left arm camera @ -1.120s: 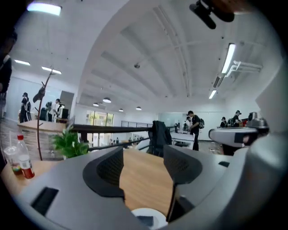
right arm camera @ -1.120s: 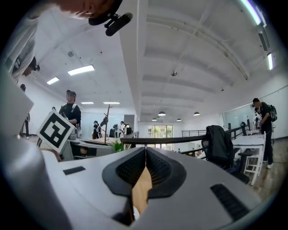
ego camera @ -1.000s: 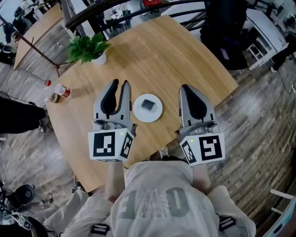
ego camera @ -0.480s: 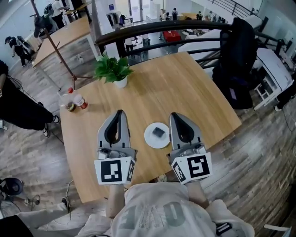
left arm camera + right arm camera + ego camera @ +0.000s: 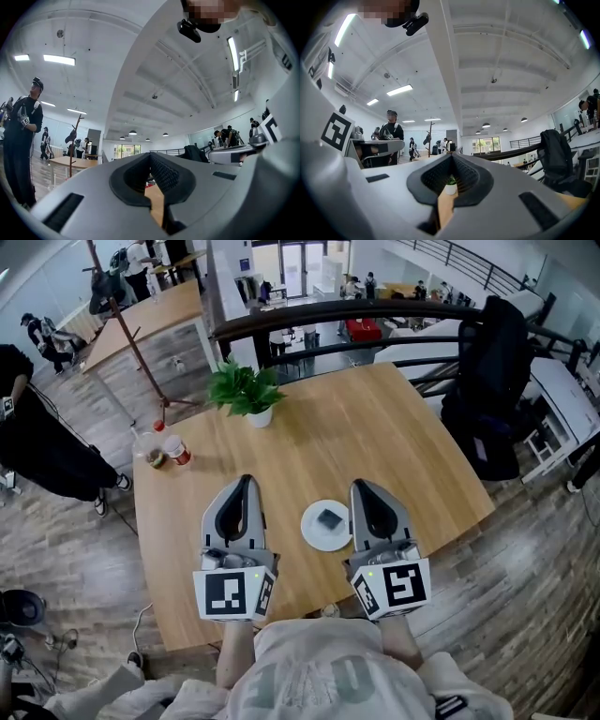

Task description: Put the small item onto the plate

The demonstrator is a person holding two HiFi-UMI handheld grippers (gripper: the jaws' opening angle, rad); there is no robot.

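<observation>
A small dark square item lies on a round white plate near the front edge of the wooden table. My left gripper hovers just left of the plate, jaws shut with nothing between them. My right gripper hovers just right of the plate, also shut and empty. In the left gripper view the left gripper has its tips together over the tabletop. In the right gripper view the right gripper points at the potted plant.
A potted plant stands at the table's far side. A cup and a red-capped bottle sit at the left edge. A dark railing and a chair with a black bag lie beyond. A person in black stands left.
The left gripper's jaws, apart a second ago, have closed on nothing. The head view has tilted up, so both grippers and the plate sit lower in the picture.
</observation>
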